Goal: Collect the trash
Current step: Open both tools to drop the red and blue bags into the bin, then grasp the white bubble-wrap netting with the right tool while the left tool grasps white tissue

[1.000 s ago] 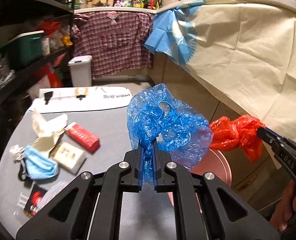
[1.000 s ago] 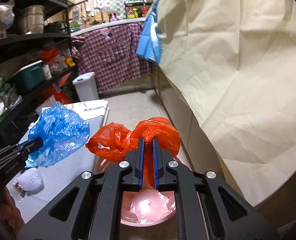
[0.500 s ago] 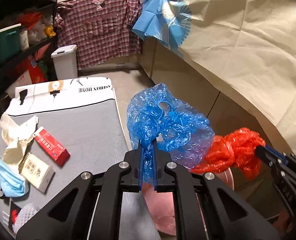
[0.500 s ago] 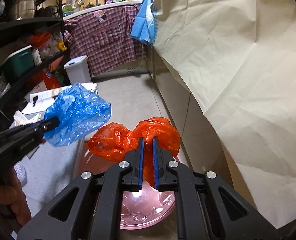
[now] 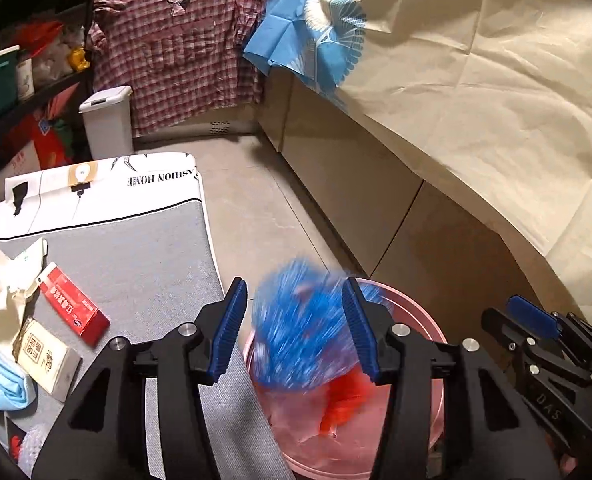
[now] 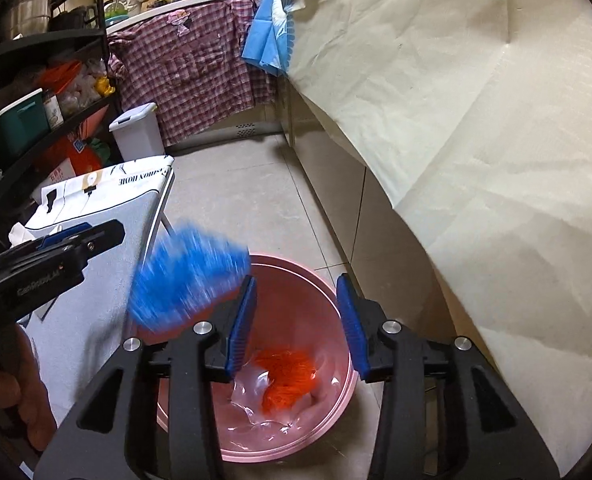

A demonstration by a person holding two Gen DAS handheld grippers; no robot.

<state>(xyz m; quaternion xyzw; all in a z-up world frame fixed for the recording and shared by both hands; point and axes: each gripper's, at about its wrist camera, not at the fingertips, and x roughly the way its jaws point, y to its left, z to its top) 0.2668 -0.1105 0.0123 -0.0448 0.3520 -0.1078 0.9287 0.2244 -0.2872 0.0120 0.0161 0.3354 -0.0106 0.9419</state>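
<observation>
The blue plastic bag (image 5: 308, 328) is blurred in mid-air above the rim of the pink bin (image 5: 424, 324), directly ahead of the left gripper (image 5: 294, 332), whose jaws have just been opening and no longer press on it. The orange plastic bag (image 6: 288, 376) lies inside the bin below the right gripper (image 6: 296, 324), whose jaws have likewise just been opening with nothing between them. Both grippers point steeply down side by side over the bin; the remaining trash, including a red box (image 5: 72, 304), lies on the grey table (image 5: 144, 256) nearer the left gripper.

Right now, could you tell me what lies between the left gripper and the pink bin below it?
The blue plastic bag, blurred in mid-fall, lies between the open left gripper and the pink bin; the left wrist view shows it best.
</observation>
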